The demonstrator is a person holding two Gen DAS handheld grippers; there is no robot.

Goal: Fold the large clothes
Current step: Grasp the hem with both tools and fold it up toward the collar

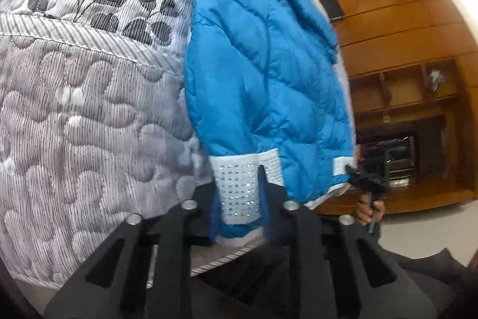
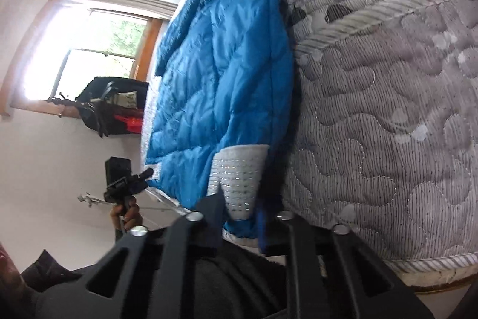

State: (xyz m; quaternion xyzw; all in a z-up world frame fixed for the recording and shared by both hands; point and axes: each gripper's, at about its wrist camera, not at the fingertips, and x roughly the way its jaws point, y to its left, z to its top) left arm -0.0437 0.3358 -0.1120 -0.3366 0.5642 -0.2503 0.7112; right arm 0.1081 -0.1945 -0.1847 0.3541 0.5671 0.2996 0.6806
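One blue quilted jacket lies along the edge of one grey quilted mattress. Two grippers grip its two white studded cuffs: left gripper and right gripper, each closed on fabric.

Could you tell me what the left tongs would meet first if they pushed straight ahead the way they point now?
The left tongs are already shut on the white studded cuff of the blue jacket; straight on lies more of that jacket, with the quilted mattress probably behind it.
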